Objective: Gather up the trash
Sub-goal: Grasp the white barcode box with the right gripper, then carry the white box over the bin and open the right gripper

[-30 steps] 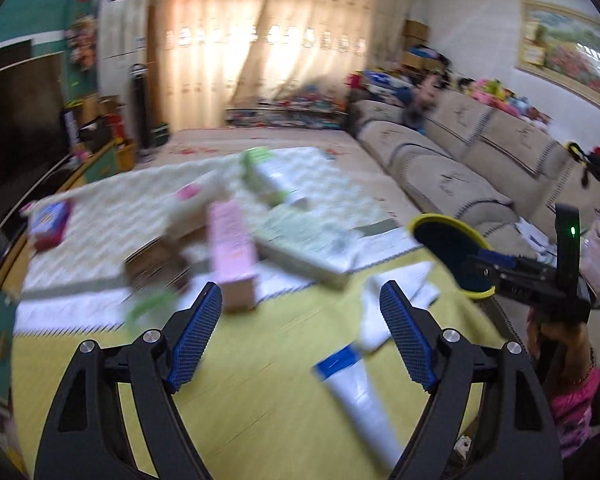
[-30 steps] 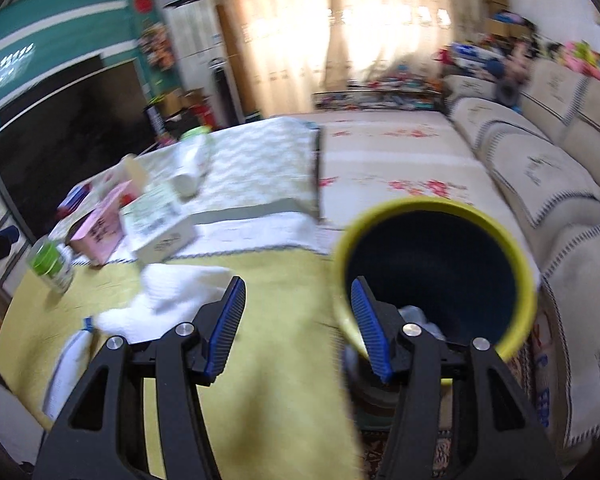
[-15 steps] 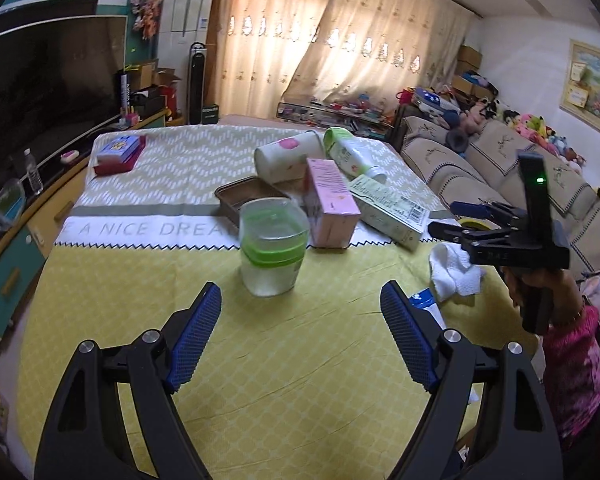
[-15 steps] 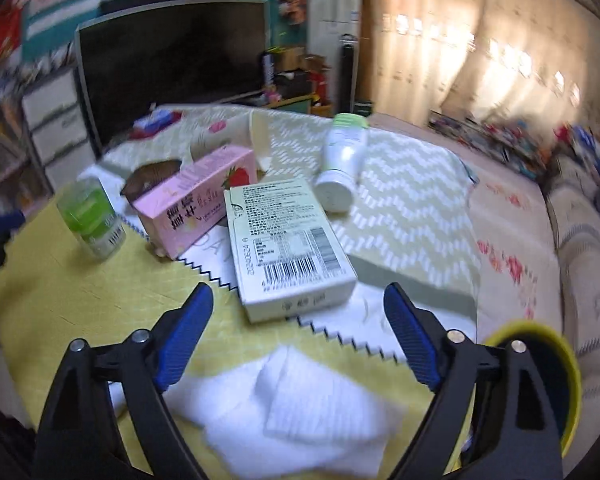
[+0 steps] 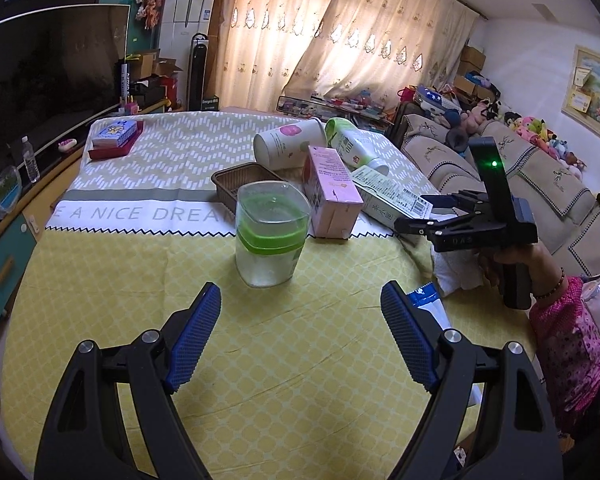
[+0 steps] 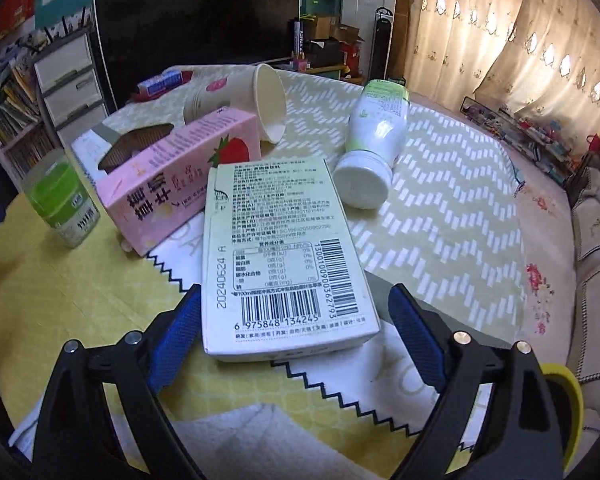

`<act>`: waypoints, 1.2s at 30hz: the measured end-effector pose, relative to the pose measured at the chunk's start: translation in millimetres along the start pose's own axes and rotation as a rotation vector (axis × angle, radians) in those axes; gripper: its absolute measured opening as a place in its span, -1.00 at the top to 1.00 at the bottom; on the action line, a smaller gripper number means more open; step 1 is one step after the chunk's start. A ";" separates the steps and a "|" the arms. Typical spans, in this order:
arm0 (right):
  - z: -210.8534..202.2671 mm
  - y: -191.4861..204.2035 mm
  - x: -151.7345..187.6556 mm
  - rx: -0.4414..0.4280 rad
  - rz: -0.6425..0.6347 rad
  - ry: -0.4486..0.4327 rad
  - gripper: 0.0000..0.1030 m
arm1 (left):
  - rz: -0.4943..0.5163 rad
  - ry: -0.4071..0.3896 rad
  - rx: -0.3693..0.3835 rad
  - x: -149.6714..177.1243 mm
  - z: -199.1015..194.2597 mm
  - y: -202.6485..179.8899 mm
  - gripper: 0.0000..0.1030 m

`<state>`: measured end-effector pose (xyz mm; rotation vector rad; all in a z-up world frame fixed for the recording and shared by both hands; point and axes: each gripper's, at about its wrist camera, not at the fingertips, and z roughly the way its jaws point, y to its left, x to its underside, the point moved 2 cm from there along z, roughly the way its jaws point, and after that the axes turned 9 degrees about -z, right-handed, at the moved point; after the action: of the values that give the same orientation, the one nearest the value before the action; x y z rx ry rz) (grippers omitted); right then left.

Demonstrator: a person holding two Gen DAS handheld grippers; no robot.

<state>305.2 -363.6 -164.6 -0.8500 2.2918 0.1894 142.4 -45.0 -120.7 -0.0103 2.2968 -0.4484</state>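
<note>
We judge the task to be at an early stage: most of the trash is not yet collected and lies on the table.

Left to collect, all clustered toward the middle of the table, near its right edge:
- The white box lies flat, barcode side up.
- The pink carton lies on its side, touching the white box.
- The paper cup lies tipped over behind the pink carton.
- The white bottle lies on its side just beside the white box.
- The plastic cup with a green band stands upright on the yellow part of the cloth.
- A brown tray sits behind the plastic cup.
- A white tissue lies near the front edge.

The right gripper has its jaws opening, and the near end of the white box sits between the pads without being pressed. The left gripper has its fingers spread and grasps nothing; the plastic cup stands just ahead of it.

Limits of view:
- Only a yellow rim of what we take for the trash bin shows at the right edge of the right wrist view. Its contents cannot be seen.
- A blue-and-white item near the right edge of the table is half hidden by the left gripper; we cannot identify it.
- The tissue is cut off by the gripper frame in both views.
</note>
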 end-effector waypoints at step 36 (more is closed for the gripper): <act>-160.7 31.0 32.3 0.119 0.162 -0.346 -0.35 | 0.017 -0.013 0.018 5.5 -3.4 -9.7 -0.59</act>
<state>179.8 -412.5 -66.0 -0.5244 2.0225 0.2486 134.9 -53.9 -119.3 0.0149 2.2787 -0.4586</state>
